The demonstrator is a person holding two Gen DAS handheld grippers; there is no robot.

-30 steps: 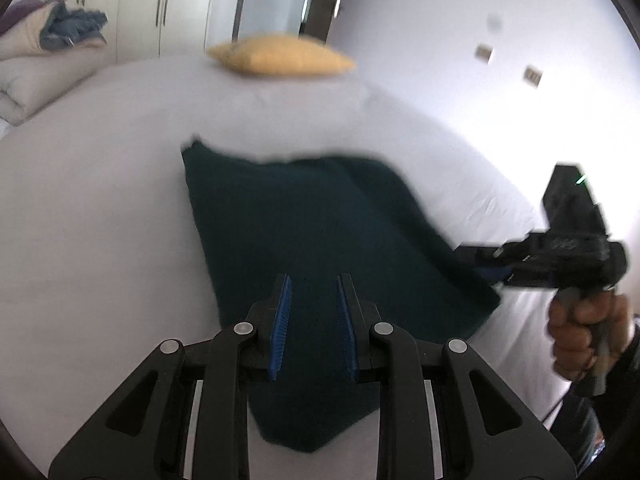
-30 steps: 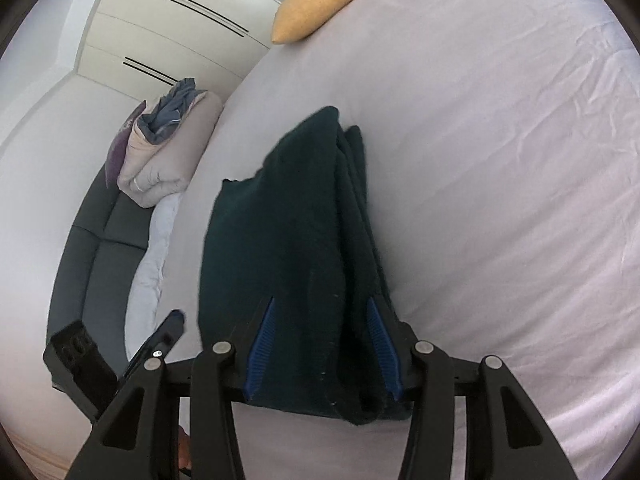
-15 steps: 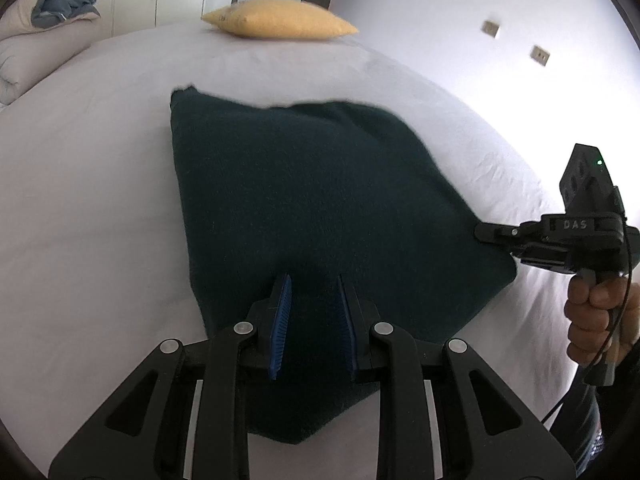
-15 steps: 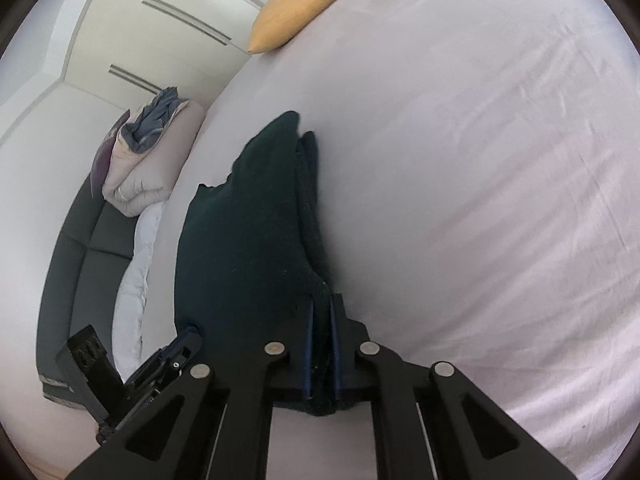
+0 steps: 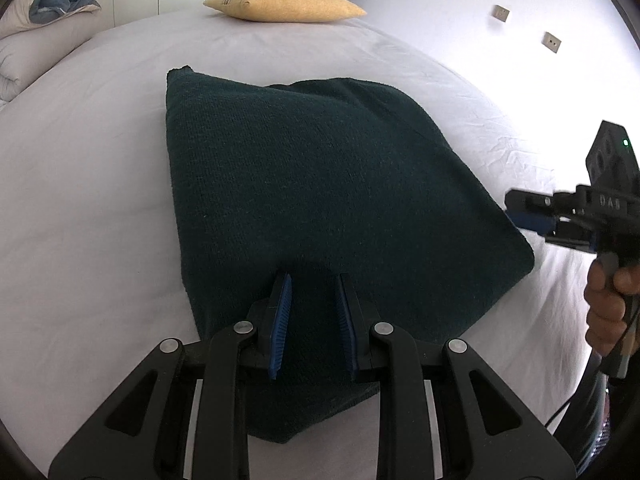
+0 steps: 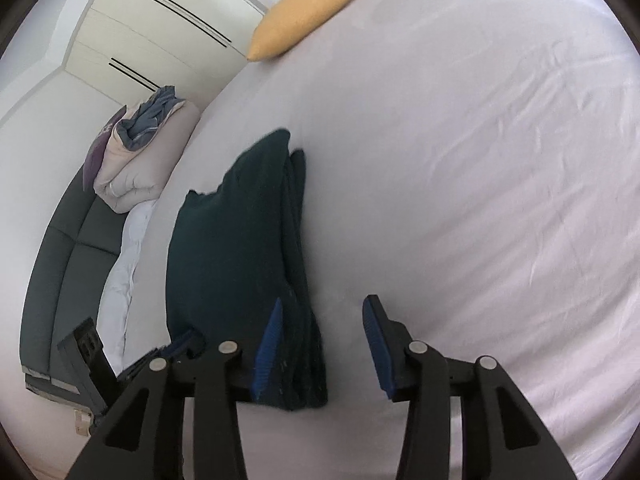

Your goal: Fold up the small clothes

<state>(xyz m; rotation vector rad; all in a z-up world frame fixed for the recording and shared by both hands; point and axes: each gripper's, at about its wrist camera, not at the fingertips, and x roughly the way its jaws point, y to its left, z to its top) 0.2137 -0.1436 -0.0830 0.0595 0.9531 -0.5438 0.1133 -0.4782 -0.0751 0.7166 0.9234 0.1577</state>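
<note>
A dark green knitted garment (image 5: 320, 208) lies folded in layers on the white bed sheet (image 5: 80, 200). My left gripper (image 5: 314, 288) is open, its blue pads just above the garment's near edge. In the right wrist view the garment (image 6: 236, 248) shows as a layered stack. My right gripper (image 6: 322, 308) is open, its left pad against the stack's near corner and its right pad over bare sheet. The right gripper also shows at the garment's right corner in the left wrist view (image 5: 532, 220).
A yellow pillow (image 5: 284, 2) lies at the far end of the bed. A rolled duvet with a blue cloth (image 6: 140, 152) sits on a dark grey sofa (image 6: 68, 248) to the left. White wardrobes stand behind.
The right gripper was shut on the garment's corner half a second ago and has opened, letting it go. The garment has settled flat on the bed. The left gripper stayed open.
</note>
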